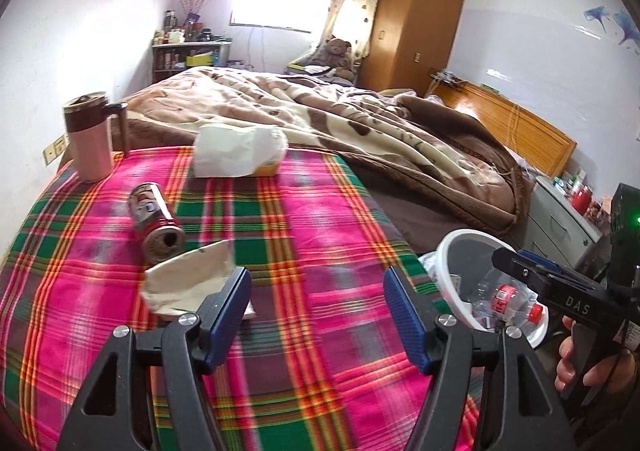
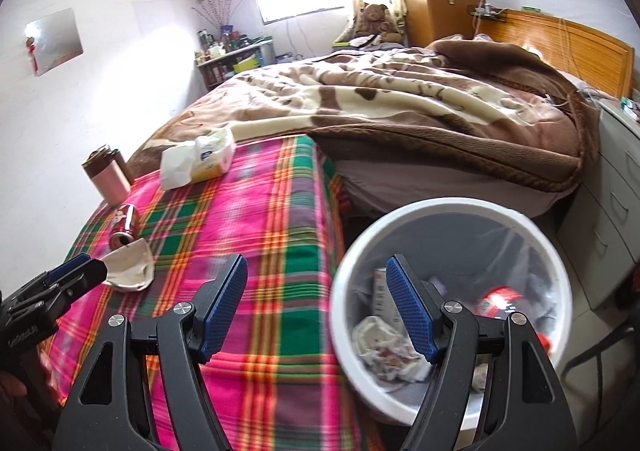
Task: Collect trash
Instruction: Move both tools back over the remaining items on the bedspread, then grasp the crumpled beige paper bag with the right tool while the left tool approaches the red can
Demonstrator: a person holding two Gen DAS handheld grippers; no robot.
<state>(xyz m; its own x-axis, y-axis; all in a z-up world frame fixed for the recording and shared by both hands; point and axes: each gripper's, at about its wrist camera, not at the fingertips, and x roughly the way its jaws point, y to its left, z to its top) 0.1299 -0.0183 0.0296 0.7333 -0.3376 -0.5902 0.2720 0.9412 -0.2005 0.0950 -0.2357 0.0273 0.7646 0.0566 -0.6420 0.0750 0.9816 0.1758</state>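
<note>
The left gripper (image 1: 316,311) is hanging wide open just beside the crumpled paper (image 1: 188,283) at ten o'clock—probably lining up a grab—while the right gripper (image 2: 316,311), equally wide and empty, is hovering by the bin (image 2: 452,211) at three o'clock, waiting to receive trash.

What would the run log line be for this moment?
left claw: open, empty, near crumpled paper | right claw: open, empty, over bin | can: lying on plaid cloth
</note>
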